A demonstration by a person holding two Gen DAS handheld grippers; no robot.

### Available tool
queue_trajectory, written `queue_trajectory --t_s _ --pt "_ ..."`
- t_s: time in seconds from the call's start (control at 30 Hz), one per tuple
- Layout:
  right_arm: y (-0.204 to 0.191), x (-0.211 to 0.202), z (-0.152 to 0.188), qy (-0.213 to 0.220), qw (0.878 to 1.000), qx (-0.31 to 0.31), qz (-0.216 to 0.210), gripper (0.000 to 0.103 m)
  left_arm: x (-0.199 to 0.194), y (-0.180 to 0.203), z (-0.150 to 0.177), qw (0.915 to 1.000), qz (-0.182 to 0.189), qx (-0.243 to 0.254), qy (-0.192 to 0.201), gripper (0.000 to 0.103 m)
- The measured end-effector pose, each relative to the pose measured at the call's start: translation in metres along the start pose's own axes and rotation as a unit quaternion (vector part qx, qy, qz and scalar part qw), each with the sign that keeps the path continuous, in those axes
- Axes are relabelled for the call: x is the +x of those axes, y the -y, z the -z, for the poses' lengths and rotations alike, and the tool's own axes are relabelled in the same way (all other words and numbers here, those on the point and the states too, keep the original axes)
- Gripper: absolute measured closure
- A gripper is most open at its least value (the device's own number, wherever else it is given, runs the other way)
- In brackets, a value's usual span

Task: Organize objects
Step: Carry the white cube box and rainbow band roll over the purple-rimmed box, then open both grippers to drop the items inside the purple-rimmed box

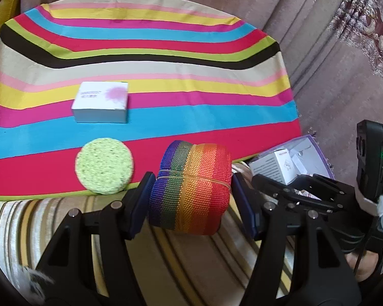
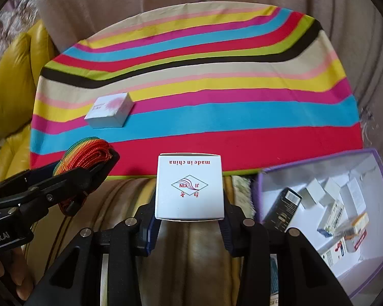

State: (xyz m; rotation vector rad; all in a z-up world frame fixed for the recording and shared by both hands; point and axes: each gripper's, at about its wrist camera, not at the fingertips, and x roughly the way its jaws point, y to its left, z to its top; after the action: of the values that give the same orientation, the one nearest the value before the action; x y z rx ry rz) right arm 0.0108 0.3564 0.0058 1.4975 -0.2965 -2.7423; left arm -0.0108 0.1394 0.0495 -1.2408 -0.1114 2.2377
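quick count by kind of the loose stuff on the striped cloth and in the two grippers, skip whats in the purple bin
White boxes: 2, one on the striped cloth, one in the right gripper
Rainbow strap rolls: 1, in the left gripper
Green round sponges: 1, at the cloth's near edge
Total: 4

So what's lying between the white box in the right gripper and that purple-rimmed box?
Nothing loose. In the right wrist view, only striped upholstery and a fuzzy pale patch separate the held white box from the purple-rimmed box.

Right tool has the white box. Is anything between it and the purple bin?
Nothing visible blocks it. The right tool grips the white box, and the purple bin sits open just to its right.
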Motion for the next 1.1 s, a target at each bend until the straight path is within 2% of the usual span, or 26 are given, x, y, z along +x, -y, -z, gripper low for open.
queue_trajectory --t_s 0.2,0.47,0.83,1.1 --pt "0.031 -0.016 0.012 0.009 0.999 0.034 0.014 0.062 0.008 0.02 0.0 0.9998 0.014 0.011 -0.008 0.038" --pt "0.074 -0.029 0.031 0.012 0.996 0.077 0.044 0.062 0.024 0.061 0.0 0.9977 0.041 0.051 -0.019 0.038" --pt "0.136 -0.041 0.049 0.016 0.986 0.132 0.1 0.062 0.049 0.12 0.002 0.9906 0.076 0.106 -0.041 0.038" --pt "0.161 -0.04 0.053 0.013 0.98 0.148 0.135 0.062 0.067 0.148 0.004 0.9857 0.09 0.129 -0.061 0.038"
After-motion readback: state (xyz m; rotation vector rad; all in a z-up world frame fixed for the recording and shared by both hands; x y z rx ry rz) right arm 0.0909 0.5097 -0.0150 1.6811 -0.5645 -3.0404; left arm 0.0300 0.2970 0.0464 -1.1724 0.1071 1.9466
